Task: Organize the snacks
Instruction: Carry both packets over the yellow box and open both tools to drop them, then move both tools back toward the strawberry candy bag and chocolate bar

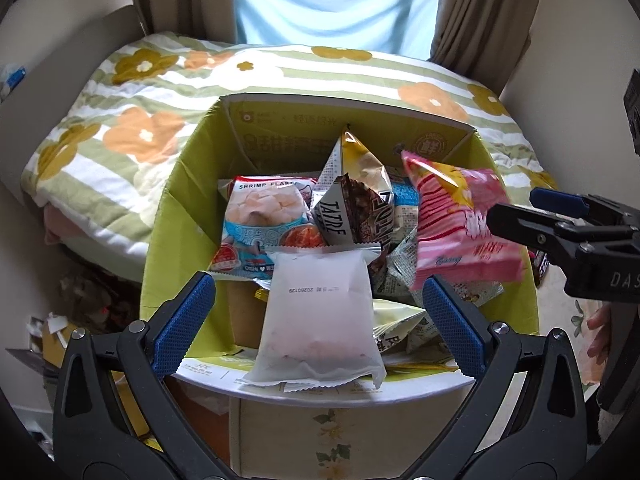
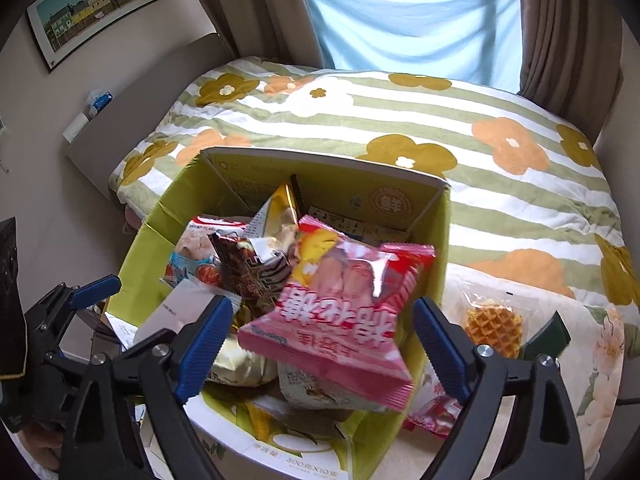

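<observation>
A green cardboard box holds several snack packets; it also shows in the right wrist view. My left gripper is open over the box's near rim, and a white translucent packet lies between its fingers, untouched. My right gripper is open, and a pink snack bag lies tilted between its fingers above the pile, blurred. The pink bag also shows in the left wrist view, next to the right gripper's fingers. A shrimp flakes bag and a brown packet lie in the box.
The box stands in front of a bed with a flowered green-striped blanket. A wrapped waffle and a red packet lie right of the box on a floral cloth. Curtains and a window are behind. Clutter sits on the floor at left.
</observation>
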The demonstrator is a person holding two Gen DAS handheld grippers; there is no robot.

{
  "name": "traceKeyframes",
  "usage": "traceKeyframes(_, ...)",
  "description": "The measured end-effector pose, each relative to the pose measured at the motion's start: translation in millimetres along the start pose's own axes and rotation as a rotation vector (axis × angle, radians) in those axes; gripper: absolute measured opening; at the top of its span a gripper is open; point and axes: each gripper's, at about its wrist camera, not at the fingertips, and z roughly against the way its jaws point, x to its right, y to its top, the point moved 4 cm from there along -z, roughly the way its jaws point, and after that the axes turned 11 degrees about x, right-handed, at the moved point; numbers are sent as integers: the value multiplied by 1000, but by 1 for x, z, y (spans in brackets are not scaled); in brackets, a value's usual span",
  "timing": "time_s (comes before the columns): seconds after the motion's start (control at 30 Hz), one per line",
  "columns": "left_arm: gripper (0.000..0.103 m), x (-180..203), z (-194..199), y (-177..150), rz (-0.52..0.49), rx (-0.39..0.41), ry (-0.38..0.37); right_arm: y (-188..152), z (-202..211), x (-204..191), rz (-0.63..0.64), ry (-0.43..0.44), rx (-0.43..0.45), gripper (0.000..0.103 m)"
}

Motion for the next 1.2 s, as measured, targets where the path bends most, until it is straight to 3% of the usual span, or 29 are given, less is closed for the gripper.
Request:
traceKeyframes(0.23,103,11,1,5,-18,12,-27,-6,20,15,-19,-28,-12,89)
traceKeyframes(0.7,103,82,17,21,-54,67,-122,-8,108,86,-39,-187,109,89)
traceKeyframes(0.9,103,122,28,11,-60,70,-86,-16,131,129,-30,-207,130,89)
traceKeyframes(1.2,103,196,38,-10,-33,82,-1,-38,143,191,-13,-126,106,89)
